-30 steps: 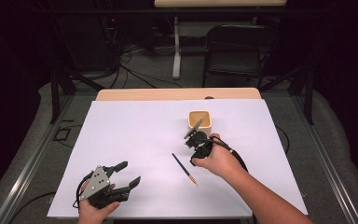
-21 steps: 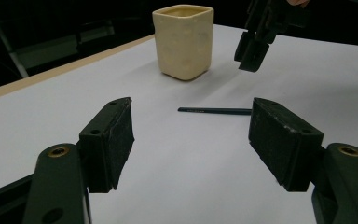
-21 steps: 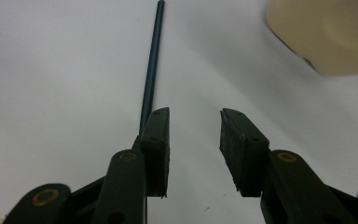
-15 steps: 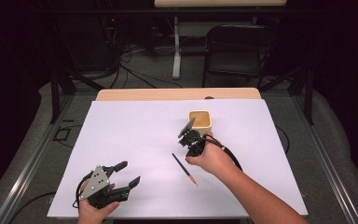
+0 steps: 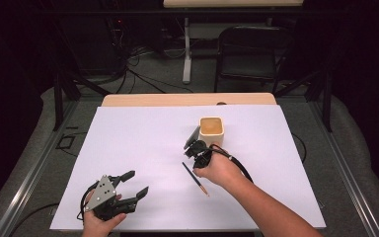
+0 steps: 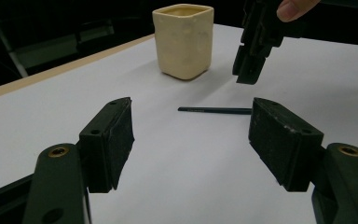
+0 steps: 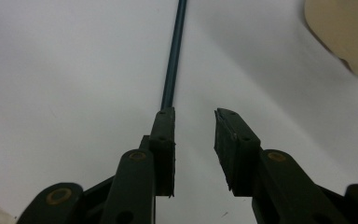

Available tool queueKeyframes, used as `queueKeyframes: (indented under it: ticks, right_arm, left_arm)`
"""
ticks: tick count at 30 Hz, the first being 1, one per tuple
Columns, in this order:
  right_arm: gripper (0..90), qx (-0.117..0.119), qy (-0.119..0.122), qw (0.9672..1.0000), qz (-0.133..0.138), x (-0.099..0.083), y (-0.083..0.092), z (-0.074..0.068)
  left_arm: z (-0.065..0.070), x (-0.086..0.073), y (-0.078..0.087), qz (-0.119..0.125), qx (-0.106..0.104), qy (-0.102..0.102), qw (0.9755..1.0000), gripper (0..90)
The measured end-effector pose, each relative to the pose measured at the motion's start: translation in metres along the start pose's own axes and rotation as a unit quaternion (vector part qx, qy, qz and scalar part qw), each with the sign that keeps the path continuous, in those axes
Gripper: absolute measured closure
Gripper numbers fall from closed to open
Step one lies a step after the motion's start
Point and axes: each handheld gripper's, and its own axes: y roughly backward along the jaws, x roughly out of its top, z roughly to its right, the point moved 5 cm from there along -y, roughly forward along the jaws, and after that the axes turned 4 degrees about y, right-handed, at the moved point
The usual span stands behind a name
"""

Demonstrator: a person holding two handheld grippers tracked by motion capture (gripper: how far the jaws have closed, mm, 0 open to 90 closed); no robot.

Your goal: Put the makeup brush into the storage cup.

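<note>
A thin dark pencil (image 5: 195, 178) lies on the white sheet (image 5: 128, 133), right of centre. Behind it stands a cream square cup (image 5: 211, 129), upright. My right gripper (image 5: 193, 145) hangs over the pencil's far end, beside the cup. In the right gripper view the pencil (image 7: 175, 56) runs up from behind the left jaw's tip. The right gripper (image 7: 193, 114) is open; its jaws have just been closing, with nothing in the gap. My left gripper (image 5: 135, 182) rests open near the front left, facing the cup (image 6: 183, 39), the pencil (image 6: 214, 110) and the right gripper (image 6: 254, 51).
The sheet covers a wooden table whose bare strip (image 5: 177, 100) shows at the back edge. A black folding chair (image 5: 254, 54) and floor cables sit beyond the table. The cup's corner (image 7: 345, 32) lies close to the right gripper.
The right gripper has shifted a little leftward, away from the cup, and its jaws have narrowed. The left gripper, pencil and cup have not moved.
</note>
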Motion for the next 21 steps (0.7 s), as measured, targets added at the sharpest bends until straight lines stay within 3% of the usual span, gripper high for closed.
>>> queueKeyframes:
  ticks: [14, 21]
  right_arm:
    - [68.1, 0.010, 0.007, 0.9997, -0.020, 0.001, -0.010, -0.009]
    - [70.3, 0.020, -0.006, 0.9995, -0.022, 0.001, -0.015, -0.011]
  left_arm:
    - [-0.001, 0.000, 0.000, 0.001, 0.000, 0.000, 1.0000, 31.0]
    - [-0.001, 0.000, 0.000, 0.000, 0.000, 0.000, 1.0000, 31.0]
